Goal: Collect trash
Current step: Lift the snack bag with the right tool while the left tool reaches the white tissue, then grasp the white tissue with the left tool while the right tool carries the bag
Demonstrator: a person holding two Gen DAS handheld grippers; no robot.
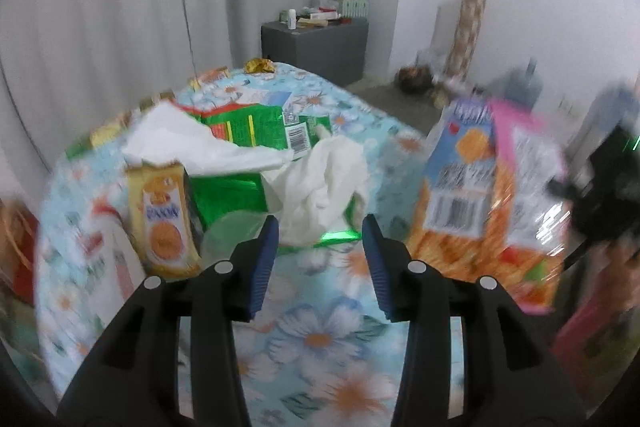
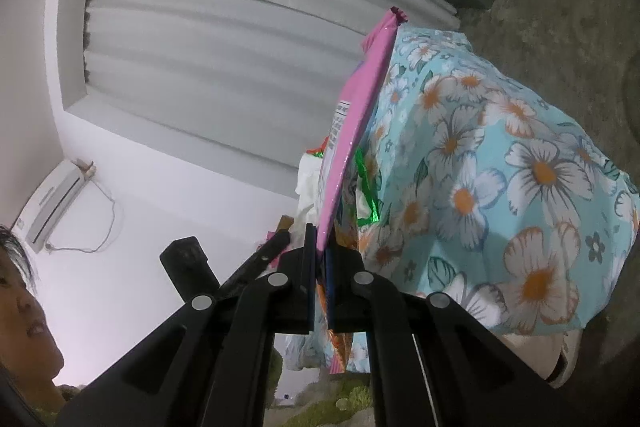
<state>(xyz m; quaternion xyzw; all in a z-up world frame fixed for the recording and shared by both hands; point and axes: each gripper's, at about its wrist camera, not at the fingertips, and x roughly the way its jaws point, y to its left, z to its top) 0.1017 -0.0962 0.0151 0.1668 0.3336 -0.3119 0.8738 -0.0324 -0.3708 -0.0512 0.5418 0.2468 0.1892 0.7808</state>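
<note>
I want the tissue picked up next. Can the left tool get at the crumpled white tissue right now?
Probably yes. The left tool is open and empty, and the crumpled white tissue lies just ahead of its tips on top of the green wrapper, with nothing between them.

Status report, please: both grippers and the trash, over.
Left gripper open, over crumpled tissue. Right gripper shut on pink wrapper. Trash pile on floral cloth; nothing blocking.

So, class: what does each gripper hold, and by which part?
The right gripper pinches the pink-and-orange plastic snack wrapper by its edge. The left gripper is open, holding nothing.
</note>
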